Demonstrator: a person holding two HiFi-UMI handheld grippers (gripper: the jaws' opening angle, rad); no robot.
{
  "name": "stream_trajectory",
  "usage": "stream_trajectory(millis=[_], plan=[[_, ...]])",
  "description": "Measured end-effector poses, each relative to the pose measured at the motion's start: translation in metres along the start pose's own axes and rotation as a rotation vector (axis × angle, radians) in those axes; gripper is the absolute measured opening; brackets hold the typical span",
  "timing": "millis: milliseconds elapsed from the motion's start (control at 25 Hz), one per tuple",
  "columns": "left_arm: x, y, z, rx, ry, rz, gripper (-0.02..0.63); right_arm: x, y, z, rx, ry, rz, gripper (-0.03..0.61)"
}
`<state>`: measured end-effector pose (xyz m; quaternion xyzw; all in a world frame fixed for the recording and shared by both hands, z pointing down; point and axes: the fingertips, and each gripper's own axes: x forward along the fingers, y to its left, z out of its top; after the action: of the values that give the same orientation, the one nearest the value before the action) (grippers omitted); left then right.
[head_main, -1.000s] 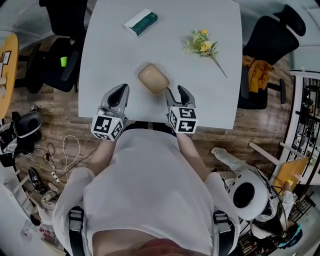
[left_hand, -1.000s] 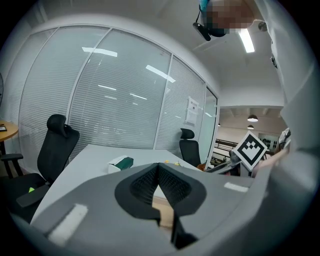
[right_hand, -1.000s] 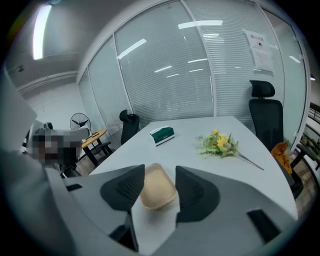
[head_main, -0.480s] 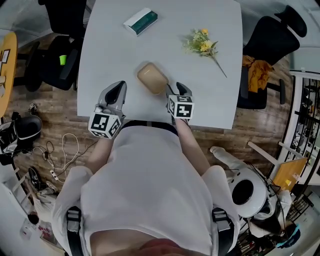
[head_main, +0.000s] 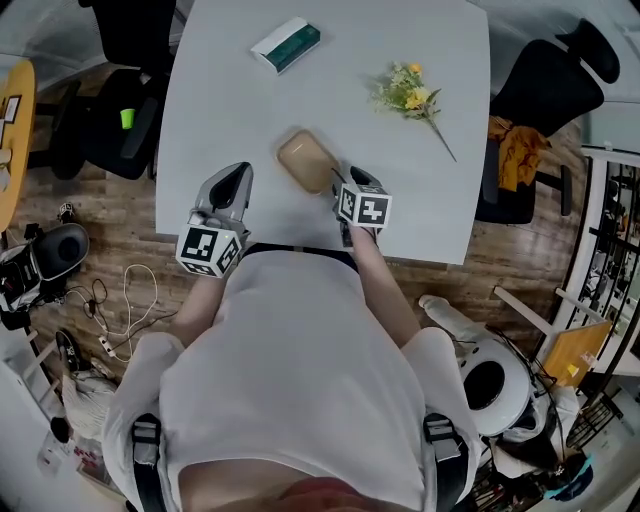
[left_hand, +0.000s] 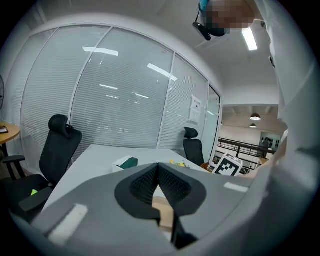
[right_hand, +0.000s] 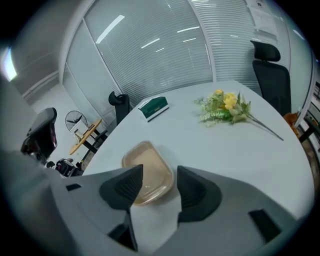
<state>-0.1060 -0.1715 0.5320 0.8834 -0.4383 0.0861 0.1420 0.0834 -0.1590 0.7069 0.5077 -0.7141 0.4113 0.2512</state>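
A tan lidded food container (head_main: 308, 160) lies on the white table (head_main: 230, 90) near its front edge. My right gripper (head_main: 350, 182) stands open just right of and behind it. In the right gripper view the container (right_hand: 146, 171) shows between the two spread jaws, apart from them. My left gripper (head_main: 232, 187) hovers at the table's front-left edge with its jaws closed together and nothing between them (left_hand: 159, 186). A green and white box (head_main: 285, 44) lies at the far side. A bunch of yellow flowers (head_main: 412, 92) lies at the far right.
Black office chairs stand at the left (head_main: 125, 120) and right (head_main: 545, 85) of the table. Cables (head_main: 130, 310) lie on the wooden floor at the left. A glass wall with blinds (left_hand: 115, 110) runs behind the table.
My right gripper has moved forward and tipped downward toward the tan container, which now sits larger between its jaws. The left gripper has stayed where it was.
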Motion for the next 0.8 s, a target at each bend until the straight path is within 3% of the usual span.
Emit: stream_trajectory(millis=[360,560,800], plan=[[0.007,0.007,-0.003,-0.015,0.016,0.009,0.011,0.018,-0.001,-0.007,0.094,0.016,0.079,0.262],[0.013,0.005,-0.003,0.033,0.027,0.002,0.010,0.026,-0.004,-0.012,0.143,0.020,0.117,0.273],[0.021,0.006,-0.004,0.009,0.035,0.000,0.011,0.036,-0.004,-0.018,0.178,0.053,0.151,0.293]])
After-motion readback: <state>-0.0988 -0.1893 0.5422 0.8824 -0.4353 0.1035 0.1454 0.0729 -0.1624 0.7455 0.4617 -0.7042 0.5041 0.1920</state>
